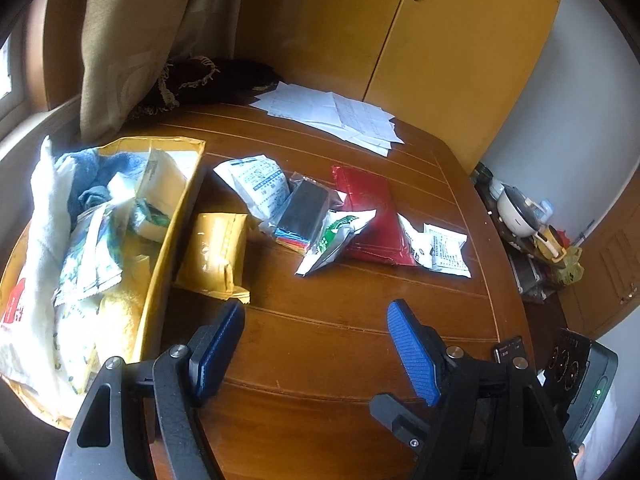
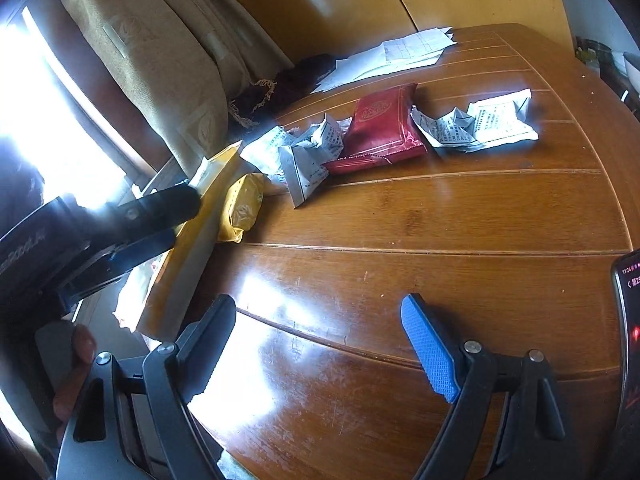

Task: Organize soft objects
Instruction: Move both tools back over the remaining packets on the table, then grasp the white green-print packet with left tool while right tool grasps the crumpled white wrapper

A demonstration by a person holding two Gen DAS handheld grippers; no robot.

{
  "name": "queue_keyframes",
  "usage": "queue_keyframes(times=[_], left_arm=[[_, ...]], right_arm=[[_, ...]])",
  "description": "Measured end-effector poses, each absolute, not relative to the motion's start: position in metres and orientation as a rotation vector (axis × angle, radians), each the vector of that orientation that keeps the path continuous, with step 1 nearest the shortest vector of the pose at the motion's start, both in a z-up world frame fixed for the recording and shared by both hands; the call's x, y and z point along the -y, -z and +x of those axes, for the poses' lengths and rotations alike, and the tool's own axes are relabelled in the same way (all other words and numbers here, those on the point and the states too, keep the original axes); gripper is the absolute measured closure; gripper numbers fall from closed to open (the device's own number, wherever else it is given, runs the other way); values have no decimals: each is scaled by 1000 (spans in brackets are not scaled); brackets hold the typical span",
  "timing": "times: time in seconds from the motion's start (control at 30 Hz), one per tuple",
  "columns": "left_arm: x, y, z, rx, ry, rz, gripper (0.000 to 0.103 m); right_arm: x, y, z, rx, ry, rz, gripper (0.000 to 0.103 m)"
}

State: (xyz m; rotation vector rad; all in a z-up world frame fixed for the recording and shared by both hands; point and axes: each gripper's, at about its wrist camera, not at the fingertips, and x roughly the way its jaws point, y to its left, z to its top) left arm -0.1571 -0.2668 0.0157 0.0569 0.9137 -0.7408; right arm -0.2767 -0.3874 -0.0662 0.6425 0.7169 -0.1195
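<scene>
My left gripper (image 1: 318, 312) hangs open over bare table, with nothing between its blue pads. A yellow cardboard box (image 1: 176, 216) at the left holds towels and packets. Just right of the box lies a yellow packet (image 1: 214, 256). Farther back lie a white printed packet (image 1: 256, 184), a clear bag with a black block (image 1: 302, 216), a green-white packet (image 1: 336, 240), a red packet (image 1: 372, 216) and another white packet (image 1: 440, 248). My right gripper (image 2: 320, 308) is open and empty above the near table. In its view the left gripper's black fingers (image 2: 160, 204) reach over the box wall (image 2: 192, 248).
Loose papers (image 1: 336, 116) and a dark fringed cloth (image 1: 208, 80) lie at the table's far side, under a beige curtain (image 1: 132, 40). A phone (image 2: 628, 320) stands at the right edge. A hand (image 2: 76, 360) shows low left. Clutter and a pot (image 1: 520, 212) sit beyond the table.
</scene>
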Motion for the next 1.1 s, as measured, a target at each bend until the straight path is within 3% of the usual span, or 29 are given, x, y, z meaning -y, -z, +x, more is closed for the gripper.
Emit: queue_keyframes(times=[0.37, 0.4, 0.53, 0.63, 0.7, 0.8, 1.1], left_arm=[[337, -11, -118, -857, 819, 224, 28], [344, -8, -114, -864, 823, 235, 31], [363, 9, -98, -915, 816, 293, 67], [362, 15, -95, -915, 838, 290, 73], [356, 16, -93, -917, 850, 272, 88], [340, 15, -88, -953, 873, 209, 88], [286, 3, -85, -1035, 972, 8, 88]], right_arm=[[406, 68, -267, -685, 124, 699, 19], [409, 68, -265, -684, 130, 703, 18], [416, 69, -258, -677, 145, 734, 20], [422, 69, -255, -680, 169, 754, 29], [428, 67, -256, -671, 195, 767, 32], [435, 59, -257, -640, 225, 764, 37], [482, 40, -236, -594, 405, 804, 37]])
